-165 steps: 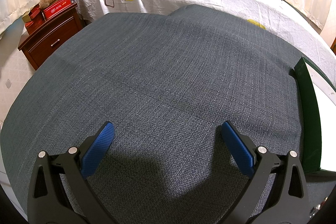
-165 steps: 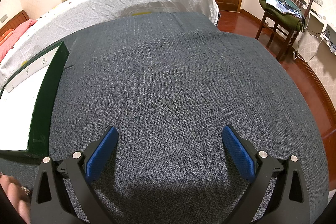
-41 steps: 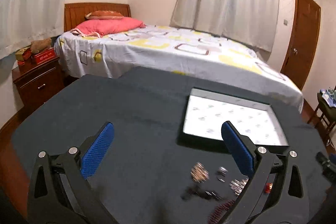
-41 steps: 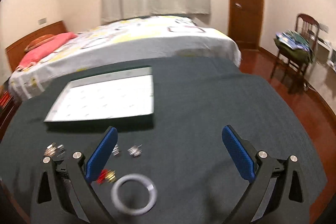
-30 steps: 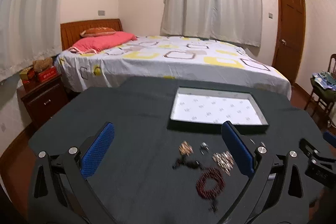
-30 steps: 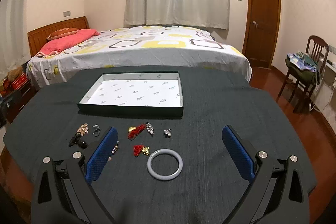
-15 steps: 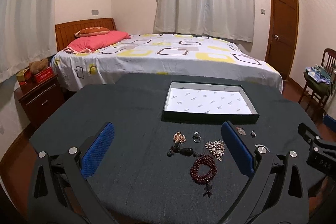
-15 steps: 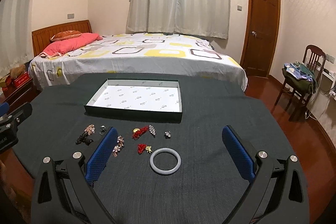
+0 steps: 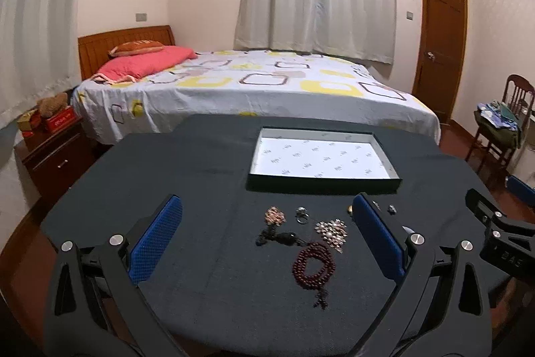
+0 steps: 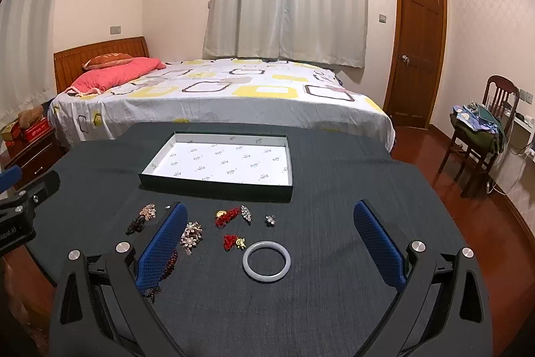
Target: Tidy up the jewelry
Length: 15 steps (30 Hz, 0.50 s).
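Observation:
A shallow dark green box with a white patterned floor (image 9: 317, 156) (image 10: 220, 164) sits empty at the table's far middle. Loose jewelry lies in front of it: a dark red bead bracelet (image 9: 313, 265), a pearl brooch (image 9: 331, 230) (image 10: 191, 233), a ring (image 9: 302, 213), a pink brooch (image 9: 275, 214) (image 10: 148, 210), red knot charms (image 10: 228, 215), a silver brooch (image 10: 269, 219) and a white jade bangle (image 10: 266, 261). My left gripper (image 9: 267, 240) and right gripper (image 10: 267, 240) are both open and empty, held above the table's near edge.
The round table has a dark grey cloth (image 9: 167, 176) (image 10: 351, 189). Behind it stands a bed (image 9: 254, 82), a wooden nightstand (image 9: 53, 156) at left, and a chair with clothes (image 10: 481, 126) by the door at right.
Both grippers have pulled up and back from the cloth, bringing the box and the jewelry into view. Over the last half second the view has barely shifted.

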Tool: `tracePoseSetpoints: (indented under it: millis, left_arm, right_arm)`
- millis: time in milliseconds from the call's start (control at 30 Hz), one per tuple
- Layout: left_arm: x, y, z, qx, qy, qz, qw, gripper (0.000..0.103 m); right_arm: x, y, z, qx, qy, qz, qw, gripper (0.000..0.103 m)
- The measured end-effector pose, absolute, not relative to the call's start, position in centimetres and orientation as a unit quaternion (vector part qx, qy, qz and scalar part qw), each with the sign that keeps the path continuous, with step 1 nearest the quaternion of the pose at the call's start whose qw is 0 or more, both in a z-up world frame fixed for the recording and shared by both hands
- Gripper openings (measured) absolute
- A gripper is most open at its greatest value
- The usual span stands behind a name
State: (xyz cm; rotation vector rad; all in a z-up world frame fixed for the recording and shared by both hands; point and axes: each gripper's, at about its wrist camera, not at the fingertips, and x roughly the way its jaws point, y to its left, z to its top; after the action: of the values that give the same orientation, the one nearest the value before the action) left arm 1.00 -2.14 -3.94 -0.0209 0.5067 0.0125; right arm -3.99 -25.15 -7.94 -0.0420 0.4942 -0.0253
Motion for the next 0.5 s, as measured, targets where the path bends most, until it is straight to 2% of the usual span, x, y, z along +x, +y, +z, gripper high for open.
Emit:
tracePoseSetpoints:
  millis: [500]
  left_arm:
    - [0.94,-2.24,-3.23,-0.023,0.256,-0.005,0.966,0.099]
  right_arm:
    - [-4.12,-24.75,-7.42,-0.023,0.239,-0.011,0.971,0.097]
